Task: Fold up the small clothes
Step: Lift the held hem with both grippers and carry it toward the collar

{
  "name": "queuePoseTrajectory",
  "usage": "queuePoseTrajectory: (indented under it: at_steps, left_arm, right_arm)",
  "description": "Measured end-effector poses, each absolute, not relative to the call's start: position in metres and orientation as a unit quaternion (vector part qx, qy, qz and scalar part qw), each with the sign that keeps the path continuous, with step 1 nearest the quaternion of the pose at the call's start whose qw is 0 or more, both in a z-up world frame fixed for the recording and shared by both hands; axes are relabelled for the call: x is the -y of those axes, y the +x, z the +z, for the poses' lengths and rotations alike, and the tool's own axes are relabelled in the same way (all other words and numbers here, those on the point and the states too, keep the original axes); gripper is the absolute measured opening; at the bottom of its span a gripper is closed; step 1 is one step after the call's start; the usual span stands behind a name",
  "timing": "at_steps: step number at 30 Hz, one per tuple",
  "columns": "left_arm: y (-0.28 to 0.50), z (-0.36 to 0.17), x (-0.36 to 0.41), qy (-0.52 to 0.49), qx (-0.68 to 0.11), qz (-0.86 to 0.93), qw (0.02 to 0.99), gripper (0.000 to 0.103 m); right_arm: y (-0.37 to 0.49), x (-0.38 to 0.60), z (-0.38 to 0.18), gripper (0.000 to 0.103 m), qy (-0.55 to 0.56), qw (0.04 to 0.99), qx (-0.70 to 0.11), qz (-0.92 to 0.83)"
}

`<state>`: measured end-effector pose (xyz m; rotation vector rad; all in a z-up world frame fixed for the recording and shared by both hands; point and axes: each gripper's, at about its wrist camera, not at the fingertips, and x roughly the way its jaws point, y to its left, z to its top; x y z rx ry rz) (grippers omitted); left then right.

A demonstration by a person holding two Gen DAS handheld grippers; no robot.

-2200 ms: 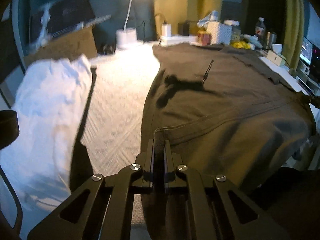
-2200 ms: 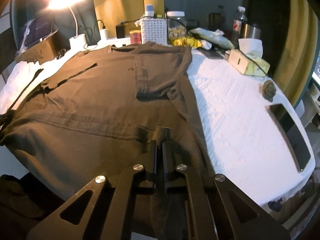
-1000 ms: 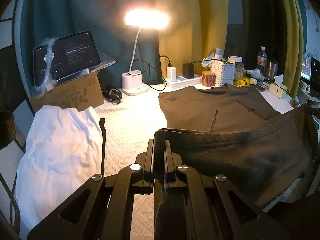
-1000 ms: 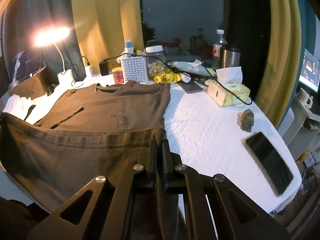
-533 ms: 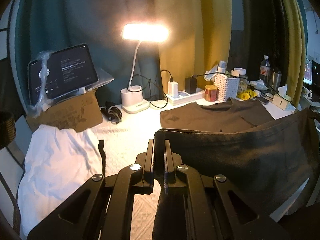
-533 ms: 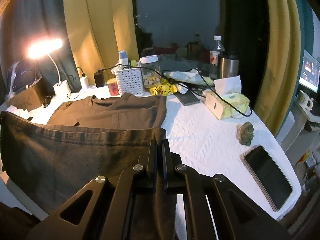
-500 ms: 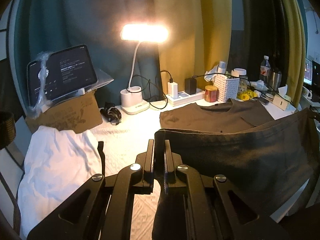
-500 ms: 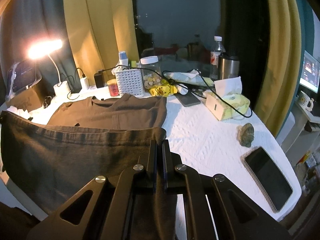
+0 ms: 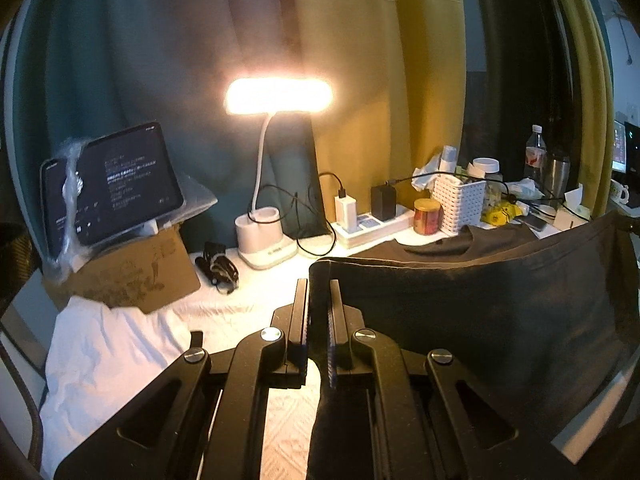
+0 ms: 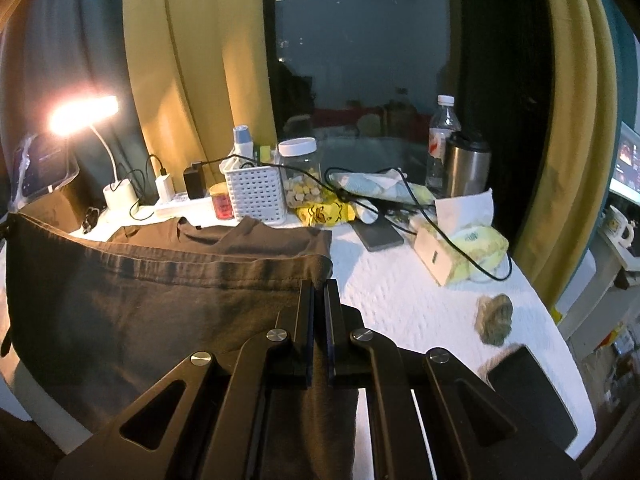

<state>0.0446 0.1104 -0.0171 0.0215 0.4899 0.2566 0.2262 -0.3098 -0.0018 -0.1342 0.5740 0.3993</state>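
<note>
Left wrist view: our left tool (image 9: pixel 319 296) is clenched on one hem corner of the shirt (image 9: pixel 480 320). The hem hangs lifted between the two tools like a curtain; the collar end lies flat on the counter (image 9: pixel 248 308) beyond it. Lamp (image 9: pixel 266 236) and cable (image 9: pixel 316 224) stand close behind the fold line. A white cloth (image 9: pixel 108 360) lies heaped at left, a box (image 9: pixel 132 276) behind it.

Risks as we judge them: carrying the hem forward too far would sweep it into the lamp base or snag the cable. The pinch is only on the hem's edge, so a sharp tug could pull it free and drop this side.

Right wrist view: our right tool (image 10: pixel 319 296) is clamped on the opposite hem corner, the shirt (image 10: pixel 140 300) stretched away to the left. Basket (image 10: pixel 256 192), tin (image 10: pixel 223 202) and jar (image 10: pixel 300 176) sit just past the collar. A phone (image 10: pixel 378 234) and tissue pack (image 10: pixel 460 252) lie right of the shirt.

Risks: if one tool leads the other, the hem lands skewed and the fold goes crooked. Slack in the middle could trap a crease. Overshooting the collar would knock the tin or basket.
</note>
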Motion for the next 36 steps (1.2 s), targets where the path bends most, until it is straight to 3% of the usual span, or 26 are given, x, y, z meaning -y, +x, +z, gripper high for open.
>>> queuePoseTrajectory:
  at_steps: [36]
  left_arm:
    - [0.166,-0.017,-0.167,0.027,-0.233,0.118,0.965,0.005]
  right_arm:
    - [0.362,0.247,0.012,0.005,-0.113,0.942,-0.247,0.199]
